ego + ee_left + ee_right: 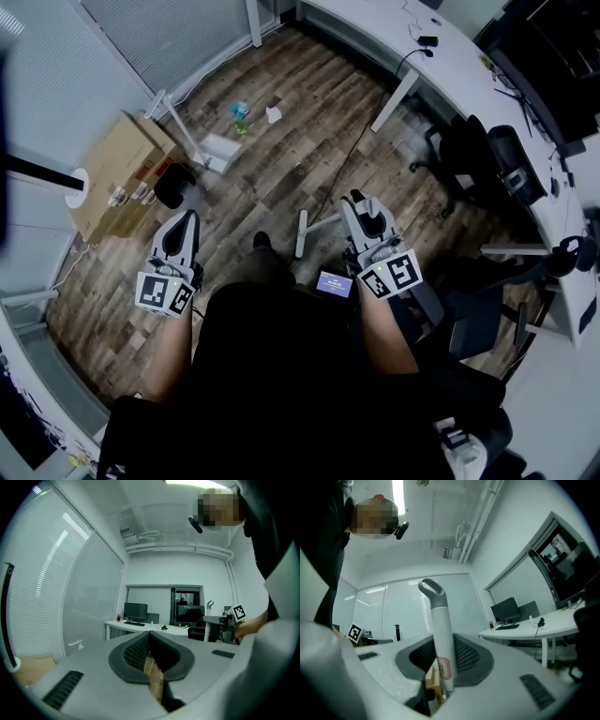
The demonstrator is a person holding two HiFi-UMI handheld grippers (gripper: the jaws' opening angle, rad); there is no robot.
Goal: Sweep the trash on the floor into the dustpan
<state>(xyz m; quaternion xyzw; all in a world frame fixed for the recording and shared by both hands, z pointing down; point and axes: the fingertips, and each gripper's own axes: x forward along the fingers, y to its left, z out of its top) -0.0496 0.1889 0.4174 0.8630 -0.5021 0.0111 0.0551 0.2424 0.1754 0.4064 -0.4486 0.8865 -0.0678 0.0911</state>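
Note:
On the wooden floor far ahead lie a teal piece of trash [240, 114] and a crumpled white scrap [274, 114]. My right gripper [354, 202] is shut on a white handle [440, 630] with a grey loop top, standing upright between its jaws [440, 645]. In the head view that white handle [301, 234] shows just left of the gripper. My left gripper [184, 217] is shut with nothing between its jaws [150, 635]. A black round object [174, 184] sits just beyond its tips. I cannot make out a dustpan for certain.
A cardboard box [120, 171] stands at the left by the blinds. A white metal frame [214, 150] lies near the trash. A curved white desk [469, 66] and black office chairs [480, 150] fill the right. A small screen device [335, 283] hangs at my waist.

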